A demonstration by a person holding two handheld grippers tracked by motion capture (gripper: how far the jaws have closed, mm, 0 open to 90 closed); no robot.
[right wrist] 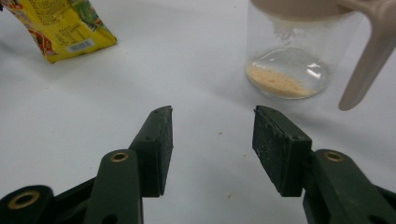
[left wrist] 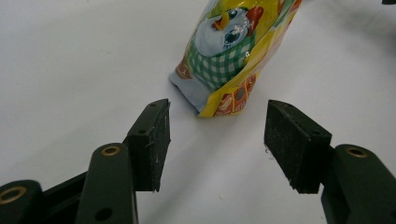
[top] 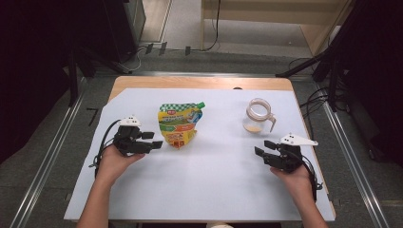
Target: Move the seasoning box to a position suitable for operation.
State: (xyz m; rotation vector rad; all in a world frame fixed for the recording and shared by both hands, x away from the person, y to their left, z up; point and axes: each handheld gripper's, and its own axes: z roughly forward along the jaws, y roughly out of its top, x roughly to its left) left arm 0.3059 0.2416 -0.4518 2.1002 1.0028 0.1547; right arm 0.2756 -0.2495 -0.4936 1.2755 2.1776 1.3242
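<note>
My left gripper (top: 153,140) hovers with jaws apart and empty, just beside the yellow pouch (top: 179,124) lying on the counter (top: 204,185). My right gripper (top: 263,148), likewise parted, faces the glass jar (top: 259,115).

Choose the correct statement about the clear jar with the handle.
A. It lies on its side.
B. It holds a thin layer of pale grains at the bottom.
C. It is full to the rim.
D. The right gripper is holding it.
B: the clear jar stands upright with only a thin layer of pale grains on its bottom, apart from the open right gripper.
</note>
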